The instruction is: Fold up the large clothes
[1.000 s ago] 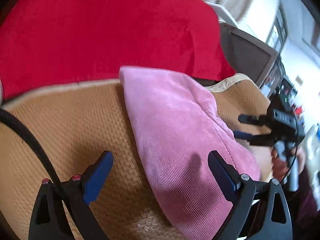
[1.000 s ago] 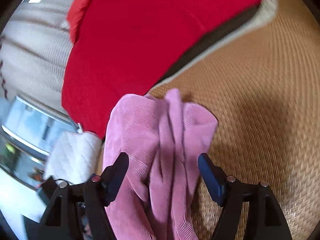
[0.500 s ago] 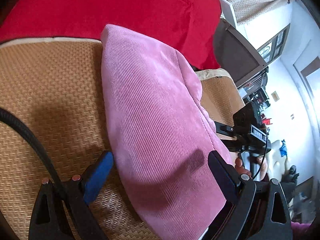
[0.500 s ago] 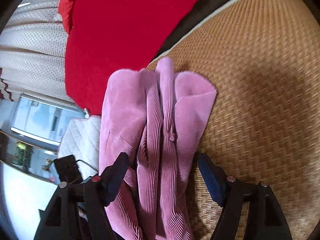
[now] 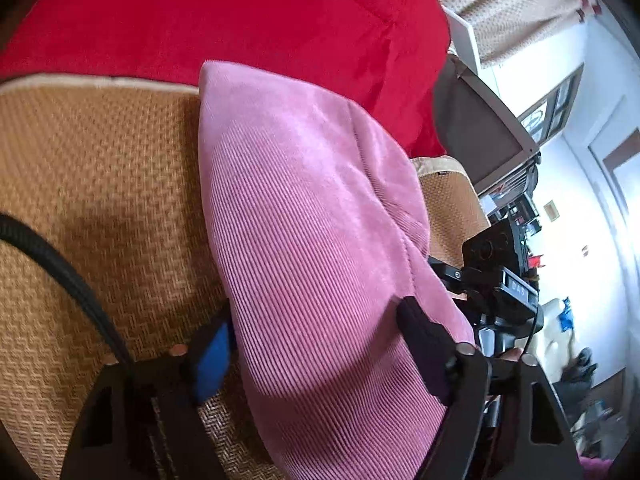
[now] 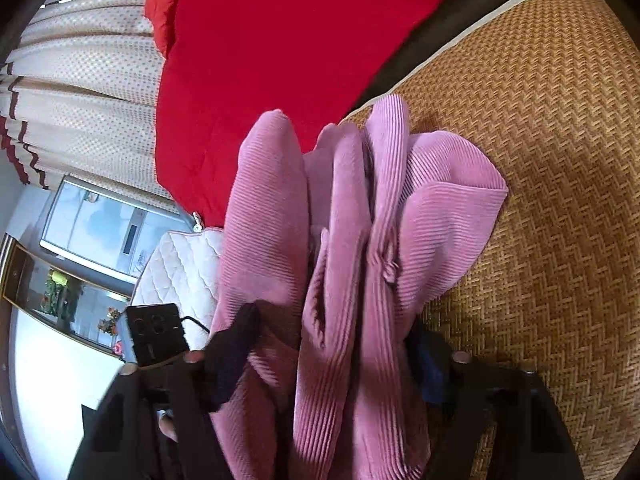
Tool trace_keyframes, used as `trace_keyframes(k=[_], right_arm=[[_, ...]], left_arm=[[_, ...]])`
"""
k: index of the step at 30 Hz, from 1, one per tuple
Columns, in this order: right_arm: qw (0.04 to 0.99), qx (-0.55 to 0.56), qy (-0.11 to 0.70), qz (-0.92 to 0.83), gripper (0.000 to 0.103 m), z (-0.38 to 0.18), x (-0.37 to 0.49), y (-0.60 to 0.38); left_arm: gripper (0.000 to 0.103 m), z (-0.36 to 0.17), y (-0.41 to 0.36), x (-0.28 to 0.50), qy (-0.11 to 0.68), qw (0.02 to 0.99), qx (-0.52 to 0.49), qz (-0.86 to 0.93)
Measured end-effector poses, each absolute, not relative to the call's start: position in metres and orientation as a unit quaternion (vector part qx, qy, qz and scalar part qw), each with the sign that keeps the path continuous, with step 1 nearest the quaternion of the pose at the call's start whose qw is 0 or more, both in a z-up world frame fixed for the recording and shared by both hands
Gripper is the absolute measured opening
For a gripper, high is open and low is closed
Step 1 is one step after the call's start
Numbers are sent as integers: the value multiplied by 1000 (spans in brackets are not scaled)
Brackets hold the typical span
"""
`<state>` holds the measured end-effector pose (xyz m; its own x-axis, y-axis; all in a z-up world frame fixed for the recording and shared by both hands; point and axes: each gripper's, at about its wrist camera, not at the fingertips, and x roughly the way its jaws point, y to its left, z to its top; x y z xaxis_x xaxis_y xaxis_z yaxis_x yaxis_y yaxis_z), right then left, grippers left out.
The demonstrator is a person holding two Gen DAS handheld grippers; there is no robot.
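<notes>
One ribbed pink corduroy garment [image 5: 312,240] bunched.

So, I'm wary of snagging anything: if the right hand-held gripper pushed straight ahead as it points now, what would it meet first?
The bunched pink corduroy garment, already between the closing right hand-held gripper jaws. Beyond it probably the red blanket; depth is unclear.

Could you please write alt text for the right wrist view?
A bunched pink corduroy garment lies between the closing jaws of the right hand-held gripper, on a woven tan mat. A red blanket lies behind it.
</notes>
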<state>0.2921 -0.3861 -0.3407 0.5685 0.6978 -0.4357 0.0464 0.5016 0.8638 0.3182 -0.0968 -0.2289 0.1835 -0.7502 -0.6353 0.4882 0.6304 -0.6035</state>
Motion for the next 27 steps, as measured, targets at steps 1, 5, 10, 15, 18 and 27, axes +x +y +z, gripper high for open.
trace_keyframes(k=[1,5,10,15,18,27], right_arm=[[757,459,411,215,61,-341,293,-388],[754,469,403,219,55,-338,297,-382],[767,458,384,235,53,-321,303,-365],[780,437,361,266,53,-301,310,-339],[777,428,373,271,53,-306,316,-325],[779,411,419,221,54,-319,316,-324]], left_arm=[[73,-227,-98,319,488,761,-131,-406],[67,-222,-90,321,483,767,-132,-400],[66,-210,-69,324,468,783,-137,-387],[66,-196,-42,326,442,806,-138,-368],[66,-197,-34,328,439,819,-123,-347],[70,-217,-40,335,477,823,-78,-297]])
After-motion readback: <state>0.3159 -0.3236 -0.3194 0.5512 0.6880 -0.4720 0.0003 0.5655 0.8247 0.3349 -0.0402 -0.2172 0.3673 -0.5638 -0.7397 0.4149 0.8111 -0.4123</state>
